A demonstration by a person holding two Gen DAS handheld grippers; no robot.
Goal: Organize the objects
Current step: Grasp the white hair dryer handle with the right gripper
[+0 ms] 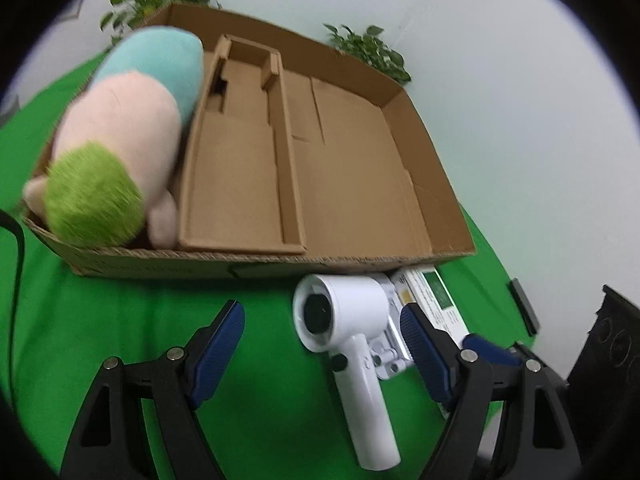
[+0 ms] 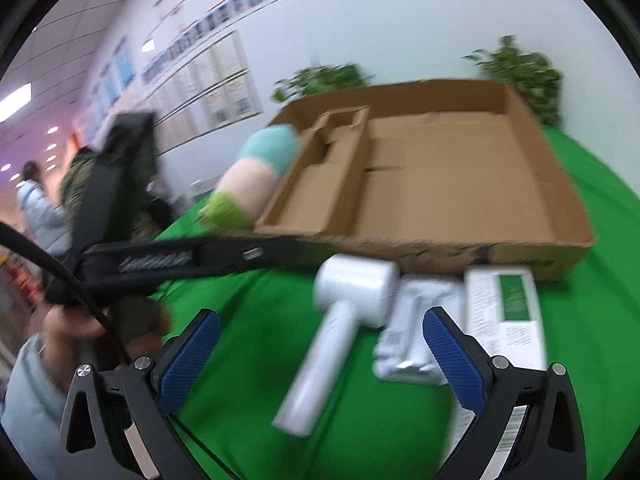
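Cardboard tray [image 1: 420, 152], plush toy [image 1: 120, 152] probably lying in its nine-o'clock compartment. Left gripper [image 1: 320, 328] and right gripper [image 2: 320, 344] both spread wide, gripping nothing.

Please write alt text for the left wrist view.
A white hair dryer lies on green cloth between the open left gripper fingers. Behind it, a cardboard box holds a plush toy at its left.

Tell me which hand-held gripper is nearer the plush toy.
Left, as far as I can judge. The left hand-held gripper hangs open near the box corner holding the plush toy; the right hand-held gripper, also open, sits farther off, with the left one between.
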